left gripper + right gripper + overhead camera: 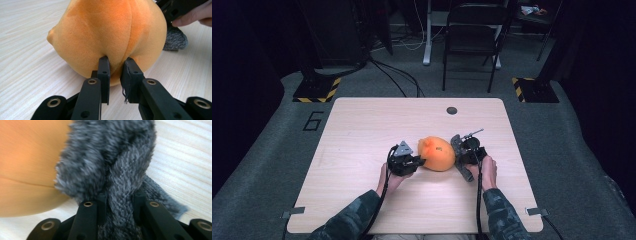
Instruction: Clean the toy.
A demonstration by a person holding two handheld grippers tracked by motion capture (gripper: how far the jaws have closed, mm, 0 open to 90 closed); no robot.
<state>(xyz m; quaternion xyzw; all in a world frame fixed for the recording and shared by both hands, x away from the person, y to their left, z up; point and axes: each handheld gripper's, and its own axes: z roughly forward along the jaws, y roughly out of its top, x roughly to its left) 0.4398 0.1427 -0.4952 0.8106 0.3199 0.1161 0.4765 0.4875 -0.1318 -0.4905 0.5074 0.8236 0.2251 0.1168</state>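
An orange plush toy (438, 152) lies in the middle of the wooden table (362, 130). My left gripper (418, 162) comes at it from the left. In the left gripper view the jaws of that left gripper (116, 67) pinch a fold of the orange plush toy (110, 32) low on its near side. My right gripper (459, 157) sits at the toy's right side. Its jaws are shut on a grey fuzzy cloth (117, 157), which rises between them at the right gripper (120, 197) and lies against the orange plush toy (27, 170). That grey cloth (175, 40) touches the table behind the toy.
A round dark hole (452, 110) marks the table's far edge. Beyond the table stand a black chair (472, 35) and floor stands with yellow-black bases (314, 92). Bare wood (377, 125) stretches left of and beyond the toy.
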